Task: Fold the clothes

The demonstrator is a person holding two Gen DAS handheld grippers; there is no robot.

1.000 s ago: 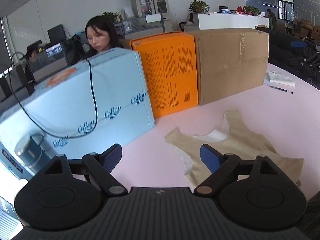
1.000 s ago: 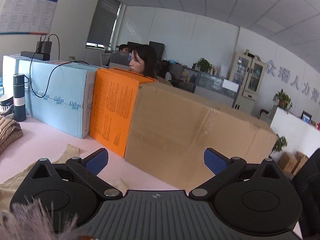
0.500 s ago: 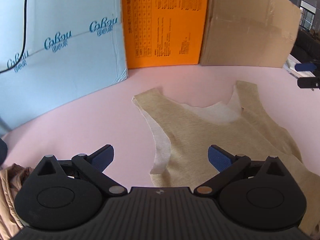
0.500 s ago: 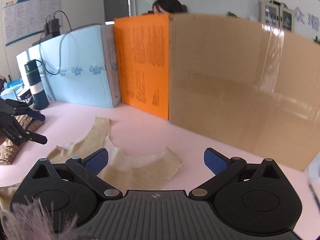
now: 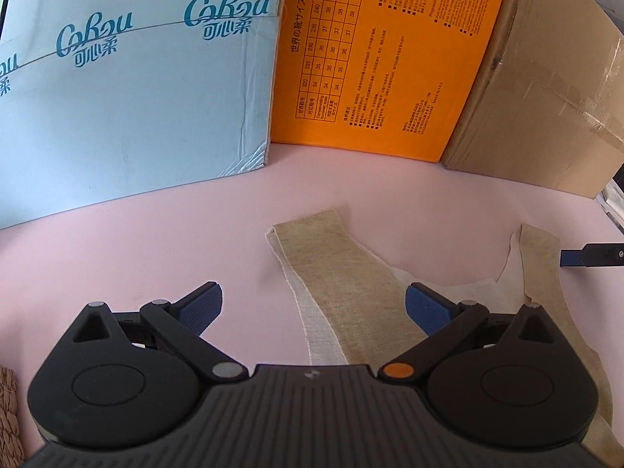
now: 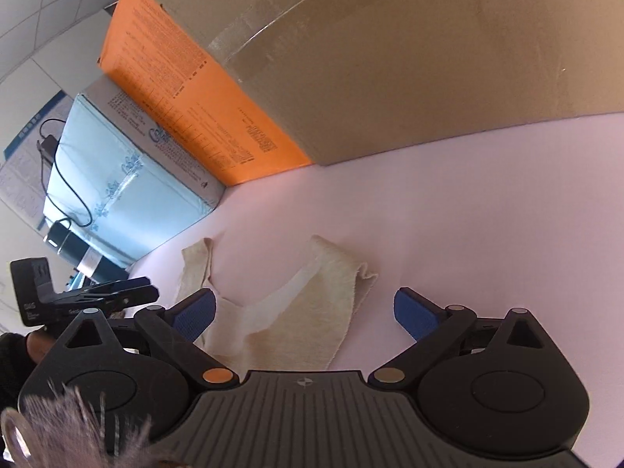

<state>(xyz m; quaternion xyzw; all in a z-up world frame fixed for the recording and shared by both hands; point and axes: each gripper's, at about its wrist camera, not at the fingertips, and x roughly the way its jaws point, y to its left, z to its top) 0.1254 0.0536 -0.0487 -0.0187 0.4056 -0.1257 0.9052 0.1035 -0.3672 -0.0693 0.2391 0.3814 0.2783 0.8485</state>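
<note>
A beige sleeveless top [image 5: 351, 292] lies flat on the pink table [image 5: 156, 253], shoulder straps toward the boxes. My left gripper [image 5: 312, 306] is open and empty, low over the top's left strap. My right gripper [image 6: 304, 312] is open and empty, low over the right strap [image 6: 331, 273]. The right gripper's fingertip [image 5: 589, 257] shows at the right edge of the left wrist view. The left gripper [image 6: 89, 296] shows at the left of the right wrist view.
A light blue carton [image 5: 136, 89], an orange box [image 5: 382, 58] and a brown cardboard box [image 5: 546, 97] stand in a row along the table's far side. A folded brown knit garment [image 5: 7, 409] lies at the near left. A dark flask [image 6: 74, 253] stands beside the blue carton.
Both grippers have tilted down and come in low over the top's shoulder straps. Both jaws have stayed open.
</note>
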